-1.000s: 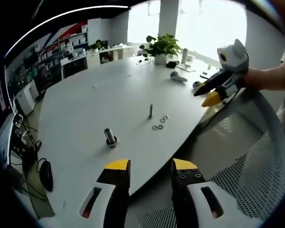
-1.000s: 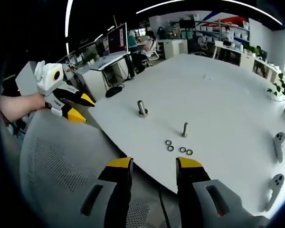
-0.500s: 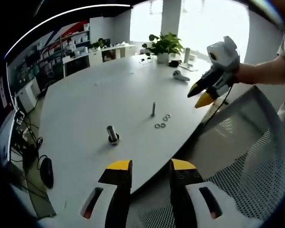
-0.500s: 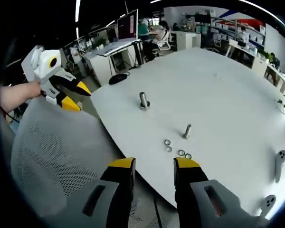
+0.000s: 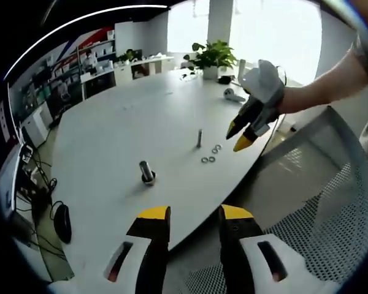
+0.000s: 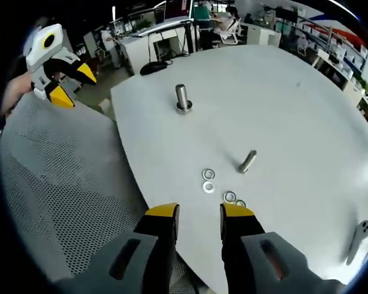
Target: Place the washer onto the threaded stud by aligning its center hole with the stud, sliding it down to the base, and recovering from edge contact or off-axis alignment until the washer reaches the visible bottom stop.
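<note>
Four washers (image 6: pixel 208 174) flat on white table (image 6: pixel 306 116), just beside slim threaded stud (image 6: pixel 247 161). Right gripper (image 6: pixel 198 211) above them, slightly open, empty; left gripper (image 5: pixel 187 214) likewise. Probably thin, light, slippery: best pinched across rim.

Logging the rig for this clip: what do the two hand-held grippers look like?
Both match: the left hand-held gripper and right hand-held gripper have black jaws with yellow tips on pale grey bodies with dark slots. Seen from outside, each carries a white housing. No sleeve shows at the wrist.

Both tools — left (image 5: pixel 187 214), right (image 6: pixel 199 211) — hang empty, jaws parted.
</note>
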